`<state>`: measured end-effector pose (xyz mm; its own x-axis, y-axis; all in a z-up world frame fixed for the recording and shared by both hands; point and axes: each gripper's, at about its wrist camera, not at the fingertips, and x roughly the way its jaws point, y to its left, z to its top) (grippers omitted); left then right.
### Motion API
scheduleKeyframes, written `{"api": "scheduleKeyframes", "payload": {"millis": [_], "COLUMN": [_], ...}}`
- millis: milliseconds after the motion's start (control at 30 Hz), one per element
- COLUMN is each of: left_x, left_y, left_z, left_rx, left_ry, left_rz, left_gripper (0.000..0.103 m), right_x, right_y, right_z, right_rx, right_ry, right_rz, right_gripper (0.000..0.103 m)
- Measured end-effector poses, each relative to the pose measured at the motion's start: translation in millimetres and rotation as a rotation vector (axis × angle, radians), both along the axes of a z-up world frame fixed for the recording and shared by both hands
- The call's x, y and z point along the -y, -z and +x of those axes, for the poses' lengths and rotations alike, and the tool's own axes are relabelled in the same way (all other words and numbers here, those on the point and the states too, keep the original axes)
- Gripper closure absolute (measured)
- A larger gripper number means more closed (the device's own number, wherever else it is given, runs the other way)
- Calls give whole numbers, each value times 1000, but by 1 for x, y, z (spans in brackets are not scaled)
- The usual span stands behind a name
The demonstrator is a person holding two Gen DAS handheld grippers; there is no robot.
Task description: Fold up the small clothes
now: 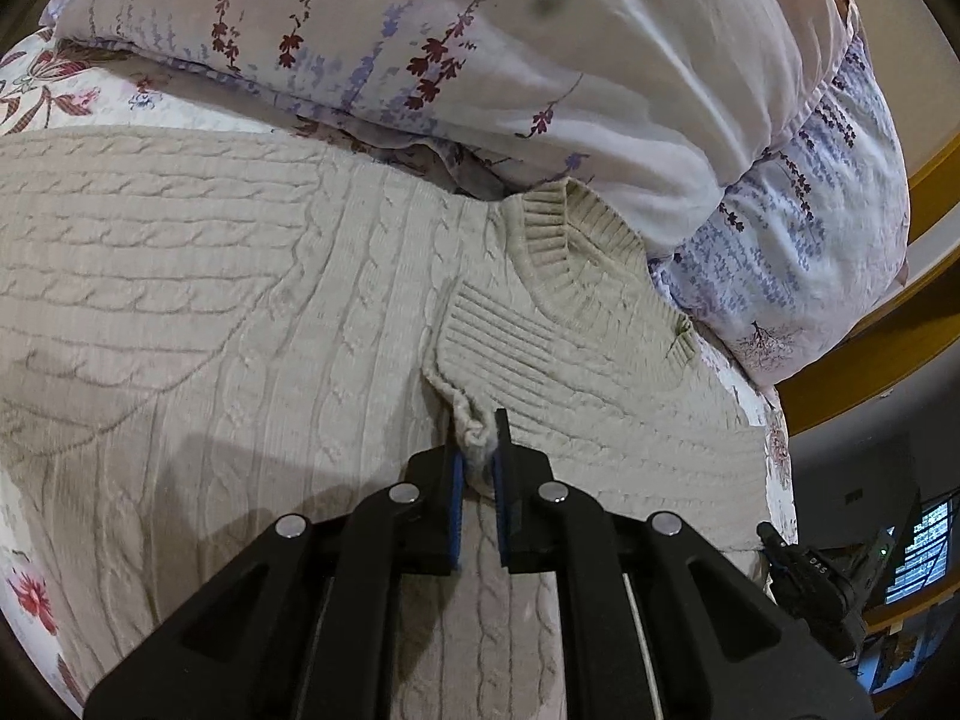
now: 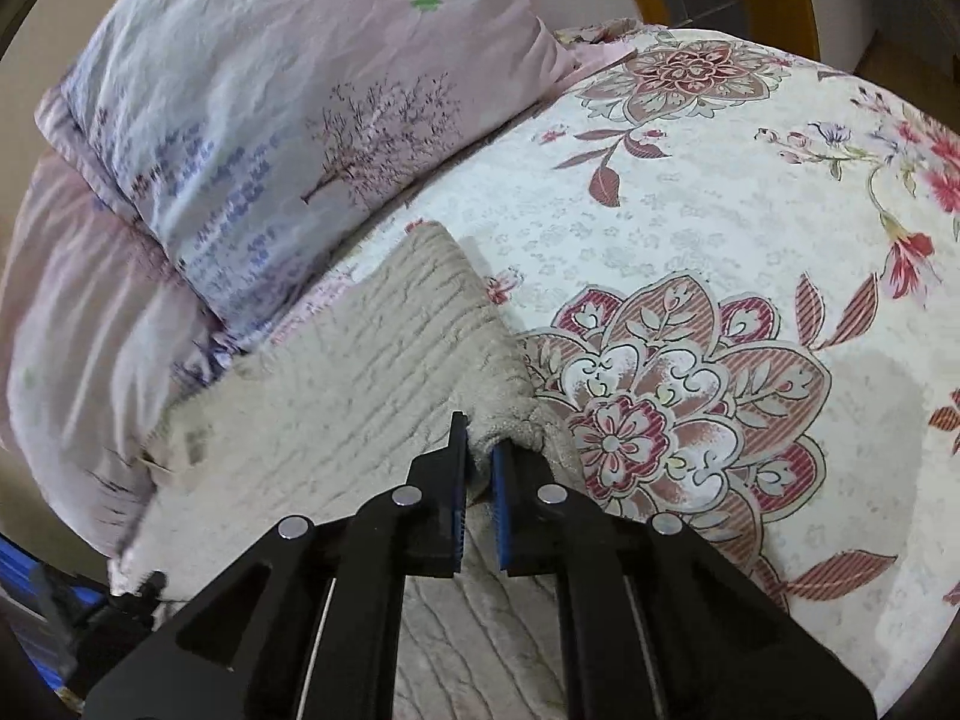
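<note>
A cream cable-knit sweater (image 1: 252,300) lies spread on a floral bedspread, its ribbed collar (image 1: 576,234) near the pillows. My left gripper (image 1: 478,438) is shut on a bunched fold of the sweater beside a ribbed cuff (image 1: 516,336). In the right wrist view the sweater (image 2: 360,384) lies at lower left, partly folded. My right gripper (image 2: 480,441) is shut on a bunched edge of it, next to the bare bedspread.
Two floral pillows (image 1: 480,36) lie stacked just behind the sweater, also in the right wrist view (image 2: 288,96). The floral bedspread (image 2: 720,240) stretches to the right. A wooden bed frame (image 1: 888,324) runs along the right edge.
</note>
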<state>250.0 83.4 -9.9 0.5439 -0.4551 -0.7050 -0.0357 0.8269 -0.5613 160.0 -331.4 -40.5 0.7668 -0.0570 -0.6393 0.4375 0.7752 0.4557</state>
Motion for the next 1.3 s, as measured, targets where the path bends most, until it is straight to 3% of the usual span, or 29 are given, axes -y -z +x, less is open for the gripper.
{"api": "scheduleKeyframes", "payload": {"millis": [67,167,233,267,400,600,733,900,1033,1300], "left_x": [0,-5,-14,-20,-55,-121,-160,-202,-231,-268], "left_y": [0,-2,-6,-10,-28,-35,-29,-21,-11,2], "left_z": [-3,-9,-16,-21,-48,-81,-94,-104,-104,-103], "left_rx": [1,4,20,34,105,123,91,62,23,6], "left_ry": [3,6,3,-1,-64,-193,-300,-409,-489,-613], "left_rz": [-4,-38,-70,-83,-98,-72,-57,-78,-147,-280], "left_gripper": [94,91,79,68,48,47,47,47,47,48], "right_x": [-2,-6,-11,-14,-31,-88,-138,-177,-197,-189], "right_y": [-2,-6,-12,-15,-35,-29,-19,2,13,13], "right_z": [0,-6,-15,-19,-34,10,38,61,57,57], "right_rx": [-7,-12,-7,1,70,10,-43,-120,-128,-116], "right_ry": [-5,-15,-13,-11,-14,-327,-467,-557,-575,-594], "right_rz": [-22,-34,-39,-46,-159,-176,-279,-351,-491,-433], "right_gripper": [95,84,69,63,62,60,60,55,53,48]}}
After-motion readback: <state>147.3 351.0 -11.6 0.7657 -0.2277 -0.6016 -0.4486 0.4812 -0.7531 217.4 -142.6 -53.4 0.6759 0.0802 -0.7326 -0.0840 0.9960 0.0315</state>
